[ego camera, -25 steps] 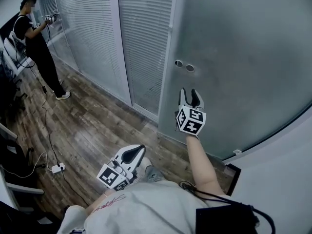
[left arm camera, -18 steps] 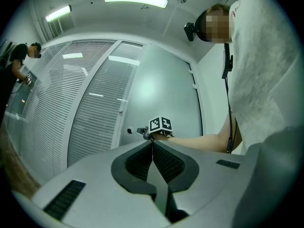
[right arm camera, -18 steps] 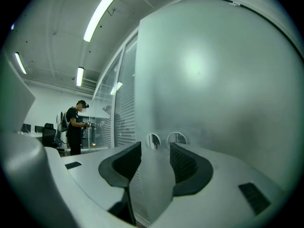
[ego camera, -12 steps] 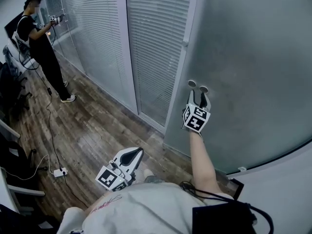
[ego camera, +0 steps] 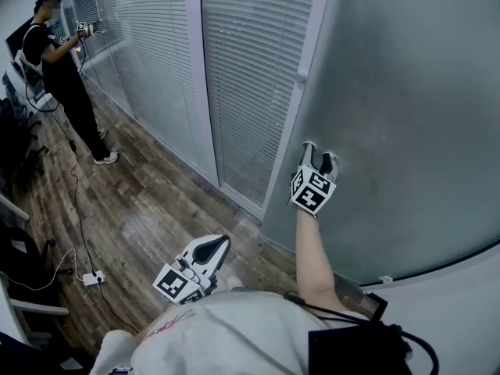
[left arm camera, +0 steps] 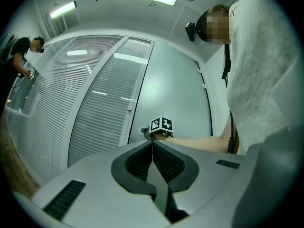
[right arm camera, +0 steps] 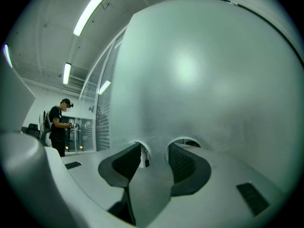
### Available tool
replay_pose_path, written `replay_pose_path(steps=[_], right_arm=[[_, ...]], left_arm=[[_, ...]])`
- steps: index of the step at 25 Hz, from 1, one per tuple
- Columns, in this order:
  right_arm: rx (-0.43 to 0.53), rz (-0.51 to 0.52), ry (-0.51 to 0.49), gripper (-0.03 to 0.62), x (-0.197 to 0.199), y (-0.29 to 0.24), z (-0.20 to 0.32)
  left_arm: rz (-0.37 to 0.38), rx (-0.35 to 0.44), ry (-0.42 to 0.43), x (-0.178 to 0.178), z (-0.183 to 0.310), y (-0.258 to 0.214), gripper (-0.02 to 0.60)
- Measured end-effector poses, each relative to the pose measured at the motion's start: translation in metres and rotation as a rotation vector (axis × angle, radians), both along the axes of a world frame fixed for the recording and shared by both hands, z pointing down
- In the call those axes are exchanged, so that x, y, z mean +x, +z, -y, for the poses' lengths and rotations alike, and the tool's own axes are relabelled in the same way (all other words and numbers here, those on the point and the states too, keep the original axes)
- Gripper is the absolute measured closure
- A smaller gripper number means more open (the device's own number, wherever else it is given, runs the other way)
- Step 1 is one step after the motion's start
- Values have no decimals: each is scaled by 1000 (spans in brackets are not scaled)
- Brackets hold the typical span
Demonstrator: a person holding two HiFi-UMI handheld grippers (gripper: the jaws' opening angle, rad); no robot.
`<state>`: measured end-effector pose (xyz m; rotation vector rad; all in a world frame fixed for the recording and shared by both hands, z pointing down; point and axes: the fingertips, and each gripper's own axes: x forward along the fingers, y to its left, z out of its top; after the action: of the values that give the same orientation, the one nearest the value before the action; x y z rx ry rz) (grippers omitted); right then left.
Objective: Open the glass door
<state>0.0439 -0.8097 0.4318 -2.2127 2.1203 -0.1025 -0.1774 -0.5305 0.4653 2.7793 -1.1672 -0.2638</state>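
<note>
The frosted glass door [ego camera: 406, 108] fills the right half of the head view and most of the right gripper view, where it shows as the door [right arm camera: 204, 75]. My right gripper [ego camera: 319, 153] is stretched out level with its tips against the glass. It is open, and nothing but the pane lies between its fingers. The tips cover two small round fittings [right arm camera: 191, 142] on the door, so little of them shows. My left gripper [ego camera: 224, 241] hangs low beside my body, shut and empty. From the left gripper [left arm camera: 152, 142] view, the right gripper [left arm camera: 144, 131] shows at the door's left edge.
Glass panels with white blinds [ego camera: 242, 69] run left of the door behind a pale frame post [ego camera: 305, 92]. Another person [ego camera: 58, 61] stands at those panels far left. A power strip [ego camera: 94, 275] and cable lie on the wood floor [ego camera: 148, 209]. A white wall [ego camera: 461, 303] stands right.
My right gripper went forward to the door, and its tips now cover the two round fittings that showed ahead of it. The door has come closer. The left gripper came along.
</note>
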Motion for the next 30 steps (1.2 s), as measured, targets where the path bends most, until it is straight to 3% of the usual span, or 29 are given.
replay_pose_path(steps=[5,10,30], right_arm=[[7,-97,97,454,6,-2,1],[13,-92,122,461,6,-2,-3],[25,-93,75,462,-4,-2,-37]], left_arm=[[-8,-22,-9,0,4,2,563],[-10,-37,-24,-8,3,7,563],[-7,-88,-22,-19,-33,23,563]])
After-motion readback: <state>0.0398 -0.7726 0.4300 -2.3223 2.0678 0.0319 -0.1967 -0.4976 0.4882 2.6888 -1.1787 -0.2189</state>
